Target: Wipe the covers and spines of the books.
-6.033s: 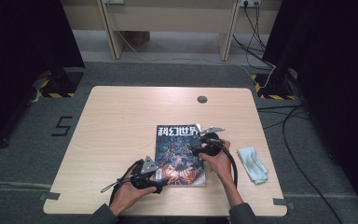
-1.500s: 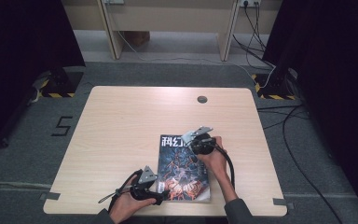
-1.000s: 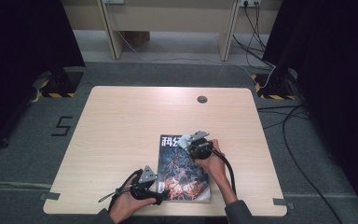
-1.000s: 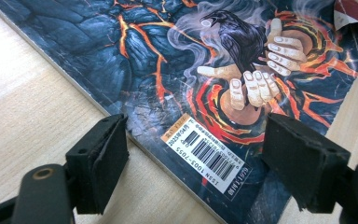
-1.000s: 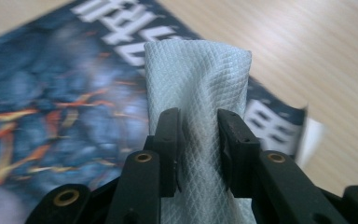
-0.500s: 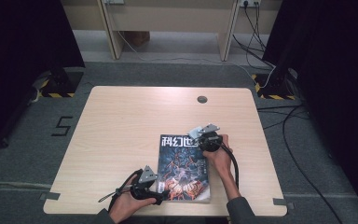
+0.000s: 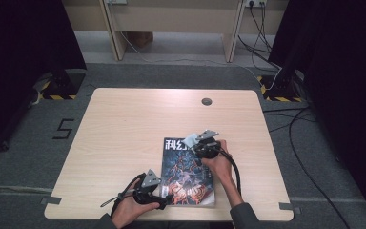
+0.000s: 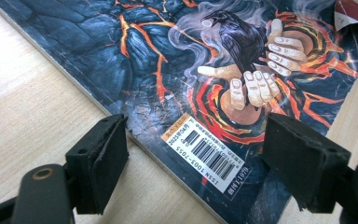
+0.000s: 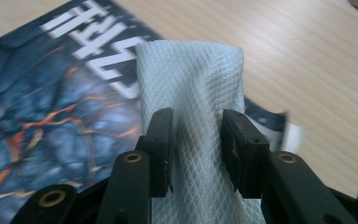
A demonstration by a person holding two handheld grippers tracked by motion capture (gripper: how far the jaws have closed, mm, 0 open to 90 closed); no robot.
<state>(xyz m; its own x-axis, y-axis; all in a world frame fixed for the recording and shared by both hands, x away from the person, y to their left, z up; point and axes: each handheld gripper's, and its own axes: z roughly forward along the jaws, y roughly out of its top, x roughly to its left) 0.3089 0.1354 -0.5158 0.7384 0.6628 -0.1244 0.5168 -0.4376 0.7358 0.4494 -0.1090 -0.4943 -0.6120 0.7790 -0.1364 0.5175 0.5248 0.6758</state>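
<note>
Gripping a white cloth (image 9: 191, 93), the right gripper (image 9: 196, 154) held it between jaws that had just been opening, pads still on the fabric. The cloth lay on the magazine's (image 7: 186, 171) far right corner, over the title. The left gripper (image 8: 196, 158) stood open astride the near left corner without clamping it. The magazine's long axis ran away from the person on the surface (image 7: 124, 124); the right hand (image 7: 217, 164) was nearer the cloth.

We saw a lab-like recording room: a plain wooden tabletop (image 7: 138, 124) stood on grey carpet (image 7: 171, 74), with black curtains (image 7: 24, 43) at both sides, hazard-striped stand feet (image 7: 57, 97), loose cables (image 7: 305, 138), and floor number (image 7: 64, 129).
</note>
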